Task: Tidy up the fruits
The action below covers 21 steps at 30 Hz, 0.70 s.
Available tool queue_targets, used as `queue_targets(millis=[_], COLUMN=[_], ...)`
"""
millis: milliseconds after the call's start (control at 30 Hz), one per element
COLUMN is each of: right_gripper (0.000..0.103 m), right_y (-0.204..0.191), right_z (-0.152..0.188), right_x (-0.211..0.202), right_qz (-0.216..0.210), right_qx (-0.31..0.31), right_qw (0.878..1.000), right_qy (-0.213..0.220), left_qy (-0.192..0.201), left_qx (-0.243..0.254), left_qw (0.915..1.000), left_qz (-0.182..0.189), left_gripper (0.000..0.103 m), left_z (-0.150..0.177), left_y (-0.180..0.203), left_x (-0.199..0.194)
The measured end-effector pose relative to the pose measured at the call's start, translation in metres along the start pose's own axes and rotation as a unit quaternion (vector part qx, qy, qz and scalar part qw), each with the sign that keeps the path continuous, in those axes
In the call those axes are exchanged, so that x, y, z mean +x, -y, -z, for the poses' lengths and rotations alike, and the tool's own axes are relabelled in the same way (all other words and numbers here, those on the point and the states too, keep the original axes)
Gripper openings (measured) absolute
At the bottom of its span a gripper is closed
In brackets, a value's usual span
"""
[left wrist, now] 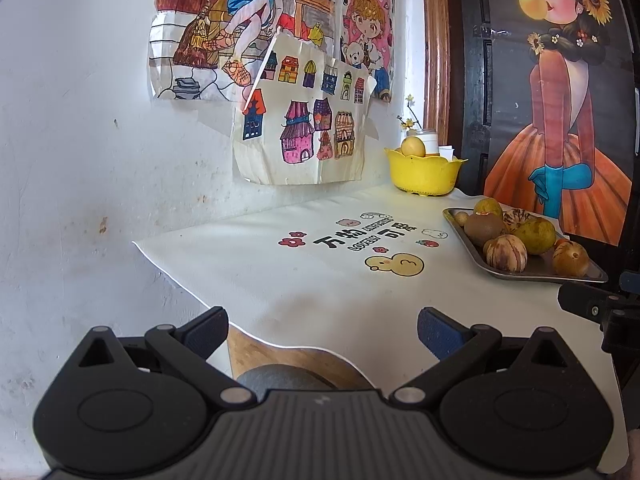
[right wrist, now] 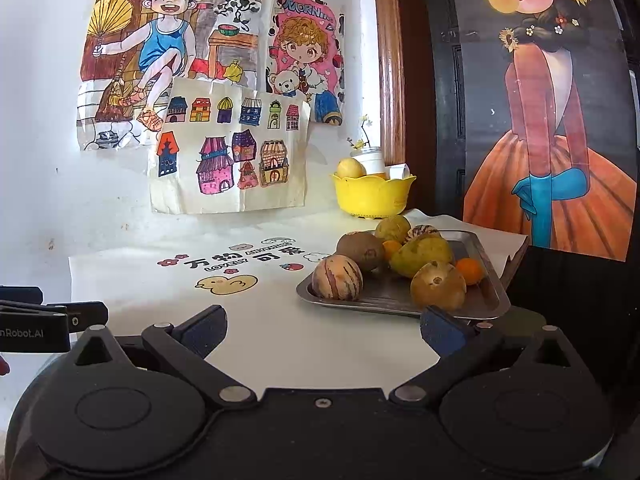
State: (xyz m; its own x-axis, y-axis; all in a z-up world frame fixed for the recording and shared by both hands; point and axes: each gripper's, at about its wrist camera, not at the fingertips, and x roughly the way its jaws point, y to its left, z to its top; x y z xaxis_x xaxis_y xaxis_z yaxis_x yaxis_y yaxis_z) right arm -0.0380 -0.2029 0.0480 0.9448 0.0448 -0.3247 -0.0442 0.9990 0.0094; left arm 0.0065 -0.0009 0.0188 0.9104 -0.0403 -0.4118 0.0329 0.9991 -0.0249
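Both grippers, left and right, released and empty. Fruit tray at the surface's right edge lies just ahead-right of the right fingers; right hand nearer.

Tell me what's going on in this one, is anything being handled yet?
Not yet. Both grippers are open and empty: the left gripper hovers over the near table edge, and the right gripper sits just short of the metal tray piled with fruit, including a striped melon and a kiwi. One yellow fruit is in the yellow bowl by the wall.
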Motion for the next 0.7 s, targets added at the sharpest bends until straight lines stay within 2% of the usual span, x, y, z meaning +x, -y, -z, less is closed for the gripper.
queue_targets(millis=[700], right_gripper=[0.103], right_y=[-0.0009], right_z=[-0.0002], right_x=[-0.0005], right_qz=[0.001], right_qx=[-0.001], right_qw=[1.0], right_qy=[0.001], left_qy=[0.001], left_qx=[-0.004], left_qw=[1.0], left_qz=[-0.001], left_gripper=[0.103], left_z=[0.0008], left_y=[-0.0011], left_x=[-0.0009])
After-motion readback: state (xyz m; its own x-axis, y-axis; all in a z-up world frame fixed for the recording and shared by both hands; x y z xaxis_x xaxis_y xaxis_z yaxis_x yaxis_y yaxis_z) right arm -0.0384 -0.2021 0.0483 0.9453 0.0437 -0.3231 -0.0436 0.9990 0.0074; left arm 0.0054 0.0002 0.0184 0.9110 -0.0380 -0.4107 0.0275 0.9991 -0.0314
